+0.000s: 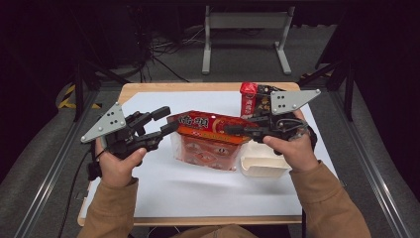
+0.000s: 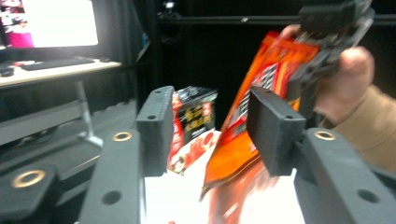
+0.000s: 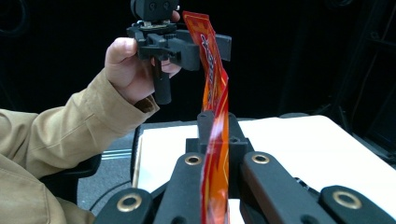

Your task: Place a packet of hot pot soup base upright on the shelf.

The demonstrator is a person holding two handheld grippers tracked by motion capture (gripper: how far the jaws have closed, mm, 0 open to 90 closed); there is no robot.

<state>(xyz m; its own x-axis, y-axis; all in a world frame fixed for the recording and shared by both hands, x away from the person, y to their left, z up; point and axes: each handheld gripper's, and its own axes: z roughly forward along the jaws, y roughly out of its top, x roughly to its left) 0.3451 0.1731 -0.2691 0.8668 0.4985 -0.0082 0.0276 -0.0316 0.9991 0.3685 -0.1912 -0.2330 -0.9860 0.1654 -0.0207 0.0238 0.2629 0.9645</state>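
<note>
Both forearms, in tan sleeves, come in from six o'clock. The right gripper (image 1: 236,130) points toward nine o'clock, its jaws clamped on the top edge of the red snack bag (image 1: 210,139) — held up above the white sheet (image 1: 198,191) at table centre. The left gripper (image 1: 166,121) points toward three o'clock, jaws spread, the bag's edge between them. A small red packet (image 1: 247,99) stands at one o'clock; a white tray (image 1: 262,166) lies under the right hand (image 1: 294,148).

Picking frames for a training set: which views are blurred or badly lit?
High view: sharp, table evenly lit, surroundings dark. Left gripper view: lower end of the red snack bag smears with motion blur; a bright monitor blows out. Right gripper view: sharp, black background.
</note>
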